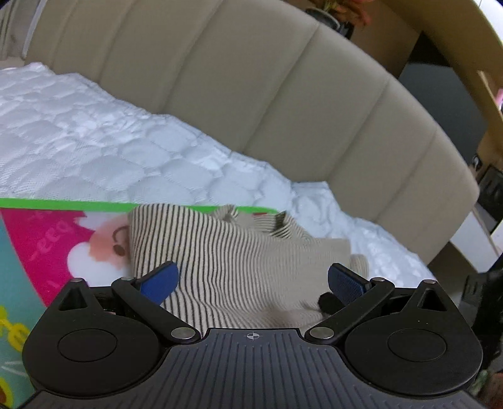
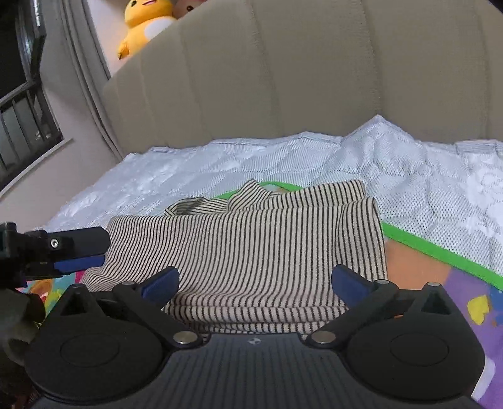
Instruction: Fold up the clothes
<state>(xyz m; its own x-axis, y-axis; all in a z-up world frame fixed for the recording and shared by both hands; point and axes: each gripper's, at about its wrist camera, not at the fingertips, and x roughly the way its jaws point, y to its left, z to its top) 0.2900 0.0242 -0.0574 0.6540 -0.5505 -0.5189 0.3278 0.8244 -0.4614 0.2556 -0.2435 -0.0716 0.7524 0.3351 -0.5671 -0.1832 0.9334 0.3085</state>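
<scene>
We see both grippers spread wide, holding nothing. The left gripper [image 1: 253, 280] hovers over a striped top [image 1: 226, 261], its blue pads [image 1: 158, 283] apart above the cloth. The right gripper [image 2: 255, 281] stands just as wide over the same garment's folded hem (cream with thin dark stripes). The top lies partly folded on a colourful play mat [image 2: 440, 270] edged in green. The mat rests on a white quilted mattress cover [image 1: 94, 151]. Behind rises a padded beige headboard [image 2: 283, 78], with a yellow plush toy [image 2: 141, 25] above it beside a window [image 2: 22, 94].
</scene>
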